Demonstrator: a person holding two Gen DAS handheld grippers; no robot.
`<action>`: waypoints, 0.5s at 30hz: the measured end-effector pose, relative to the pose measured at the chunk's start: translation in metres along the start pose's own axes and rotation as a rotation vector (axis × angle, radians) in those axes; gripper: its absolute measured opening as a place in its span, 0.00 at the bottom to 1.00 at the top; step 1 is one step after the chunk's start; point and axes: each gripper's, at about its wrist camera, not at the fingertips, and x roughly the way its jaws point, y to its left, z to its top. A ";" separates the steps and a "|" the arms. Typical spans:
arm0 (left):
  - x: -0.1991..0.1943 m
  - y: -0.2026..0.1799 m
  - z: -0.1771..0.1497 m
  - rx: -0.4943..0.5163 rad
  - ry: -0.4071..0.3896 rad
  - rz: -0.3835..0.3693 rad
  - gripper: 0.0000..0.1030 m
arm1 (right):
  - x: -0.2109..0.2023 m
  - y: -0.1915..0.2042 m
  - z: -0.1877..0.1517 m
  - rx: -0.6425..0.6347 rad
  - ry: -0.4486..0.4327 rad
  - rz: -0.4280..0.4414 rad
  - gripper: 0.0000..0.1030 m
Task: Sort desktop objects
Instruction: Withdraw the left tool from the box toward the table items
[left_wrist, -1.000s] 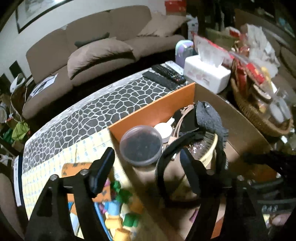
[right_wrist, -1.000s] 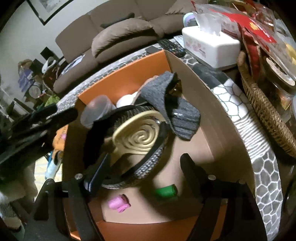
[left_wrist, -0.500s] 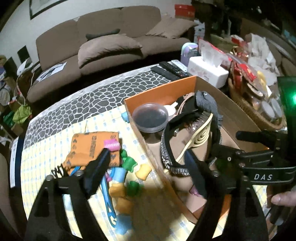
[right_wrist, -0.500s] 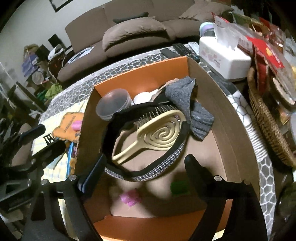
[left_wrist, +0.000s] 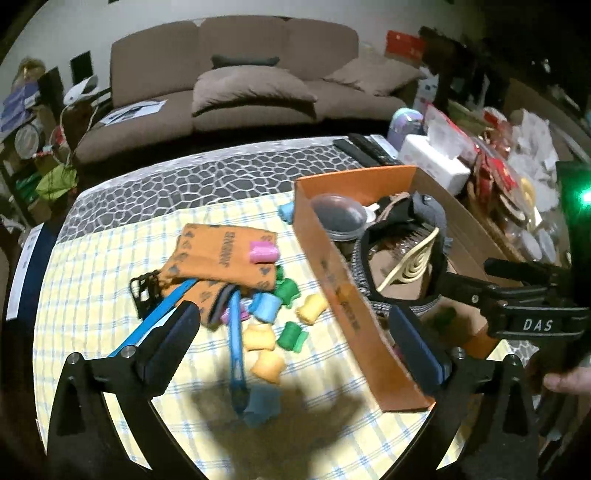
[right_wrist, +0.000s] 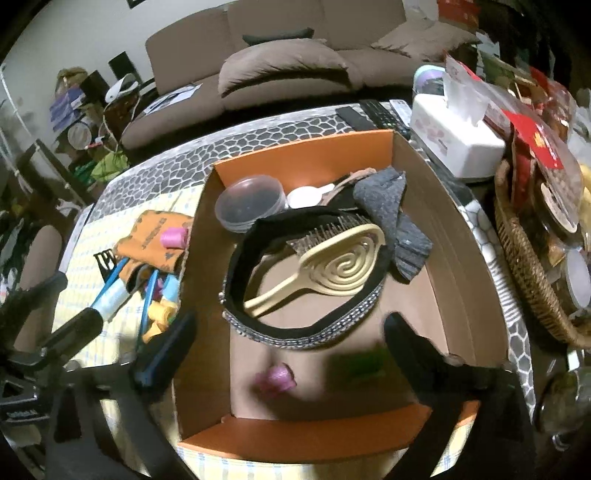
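An orange cardboard box (right_wrist: 306, 158) holds a cream hairbrush (right_wrist: 332, 273), a studded black headband (right_wrist: 295, 336), a grey cloth (right_wrist: 391, 206), a lidded tub (right_wrist: 251, 203), a pink roller (right_wrist: 279, 376) and a green roller (right_wrist: 364, 363). My right gripper (right_wrist: 286, 345) hangs over the box, its jaws opening with nothing between them. My left gripper (left_wrist: 295, 328) hovers over a pile of coloured rollers (left_wrist: 284, 325), an orange pouch (left_wrist: 221, 254) and blue tools (left_wrist: 234, 350) on the checked cloth, its jaws also opening and empty.
A tissue box (right_wrist: 454, 136), remote controls (right_wrist: 373, 112) and a wicker basket (right_wrist: 532, 280) of packets crowd the table's right side. A brown sofa (left_wrist: 236, 85) stands behind the table. A hand (left_wrist: 565, 380) holds the right gripper's handle.
Both grippers opened wider and drew back from the box. The left one swung left, from above the headband to above the pile on the checked cloth. The headband now lies loose in the box.
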 end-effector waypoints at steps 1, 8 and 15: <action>-0.002 0.004 -0.003 -0.005 -0.003 0.003 1.00 | -0.001 0.003 0.000 -0.007 0.000 0.001 1.00; -0.014 0.028 -0.019 -0.047 -0.009 0.013 1.00 | 0.003 0.027 0.001 -0.058 0.016 -0.005 1.00; -0.023 0.058 -0.040 -0.081 -0.010 0.064 1.00 | 0.012 0.064 -0.005 -0.145 0.037 0.007 1.00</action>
